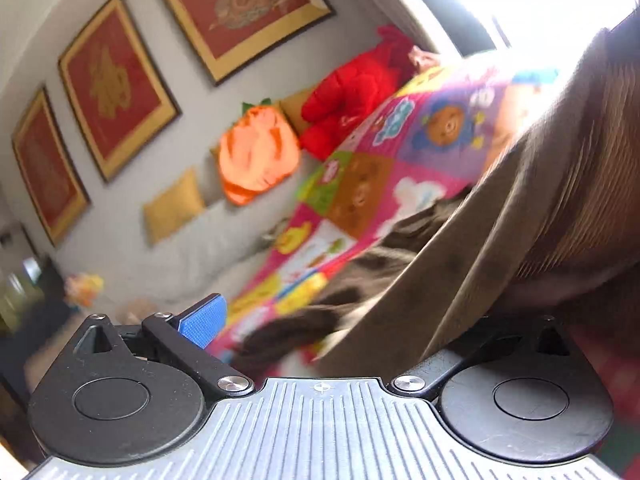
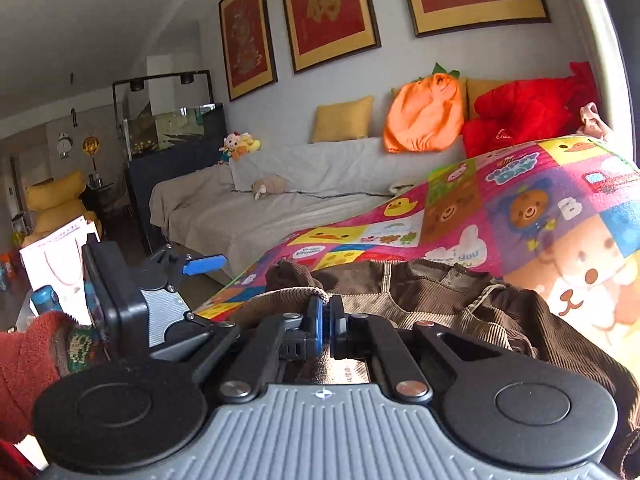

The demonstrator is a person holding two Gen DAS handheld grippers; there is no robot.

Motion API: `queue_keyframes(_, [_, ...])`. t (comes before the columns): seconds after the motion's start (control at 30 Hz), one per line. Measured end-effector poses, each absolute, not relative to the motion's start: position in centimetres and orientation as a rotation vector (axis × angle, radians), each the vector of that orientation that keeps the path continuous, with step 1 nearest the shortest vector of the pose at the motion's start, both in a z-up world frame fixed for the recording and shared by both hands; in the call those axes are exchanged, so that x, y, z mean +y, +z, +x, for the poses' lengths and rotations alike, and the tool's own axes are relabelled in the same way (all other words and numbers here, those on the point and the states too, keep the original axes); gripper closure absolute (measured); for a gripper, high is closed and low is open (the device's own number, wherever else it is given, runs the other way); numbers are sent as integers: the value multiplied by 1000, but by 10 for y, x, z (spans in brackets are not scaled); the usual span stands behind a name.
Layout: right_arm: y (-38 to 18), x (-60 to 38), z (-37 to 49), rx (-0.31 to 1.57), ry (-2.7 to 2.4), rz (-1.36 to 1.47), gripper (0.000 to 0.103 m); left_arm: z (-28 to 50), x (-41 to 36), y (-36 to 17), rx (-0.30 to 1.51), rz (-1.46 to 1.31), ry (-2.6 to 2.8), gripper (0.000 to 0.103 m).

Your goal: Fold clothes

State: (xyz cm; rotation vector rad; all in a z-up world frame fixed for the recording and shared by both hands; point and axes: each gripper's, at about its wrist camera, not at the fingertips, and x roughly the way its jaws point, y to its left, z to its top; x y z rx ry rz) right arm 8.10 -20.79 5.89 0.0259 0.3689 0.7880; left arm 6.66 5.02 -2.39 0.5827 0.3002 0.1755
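Note:
A brown corduroy garment (image 2: 460,300) lies rumpled on a colourful cartoon blanket (image 2: 500,208). My right gripper (image 2: 325,322) is shut on a folded edge of this garment at its near left side. In the left wrist view the same garment (image 1: 500,240) hangs close over the right half of the frame and covers the right finger. My left gripper (image 1: 340,320) is open; its blue-padded left finger (image 1: 202,320) stands clear of the cloth. The left gripper (image 2: 176,276) also shows in the right wrist view, to the left of the garment.
A grey-covered sofa (image 2: 280,184) runs along the wall with yellow cushions (image 2: 342,118), an orange pumpkin cushion (image 2: 424,116) and a red jacket (image 2: 524,108). A fish tank (image 2: 172,128) stands at the far left. A white bag (image 2: 56,256) and a blue bottle (image 2: 44,298) are at the left.

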Motion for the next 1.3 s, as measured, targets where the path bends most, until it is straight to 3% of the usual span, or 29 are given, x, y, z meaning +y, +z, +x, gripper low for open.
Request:
queue_keyframes(0.37, [65,-204,65,302,866,9,100,-20,75,34,119,709,335,0])
queue_keyframes(0.57, [63,-201,58,314,846,-36,100,-29,84,37,265,461,-57,0])
queue_keyframes(0.8, [60,-188,80,363,807,-94,100,30,28,40,328,501,-354,0])
queue_keyframes(0.87, [62,-184,86,358,778,-129,100,62,22,36,397,494,-367,13])
queue_keyframes(0.9, [63,-183,86,348,746,-152,100,78,24,36,445,456,-367,49])
queue_keyframes(0.93, [63,-182,83,327,706,-183,95,93,27,37,492,414,-367,72])
queue_keyframes(0.97, [63,-182,78,302,670,-214,91,102,34,39,525,347,-368,77])
queue_keyframes(1.03, [65,-186,61,288,710,-207,71,111,51,41,557,233,-382,82])
queue_keyframes(1.1, [66,-193,44,310,807,-165,60,112,64,43,571,162,-391,85])
queue_keyframes(1.3, [-3,-160,47,665,982,-83,59,90,76,47,558,125,-389,88])
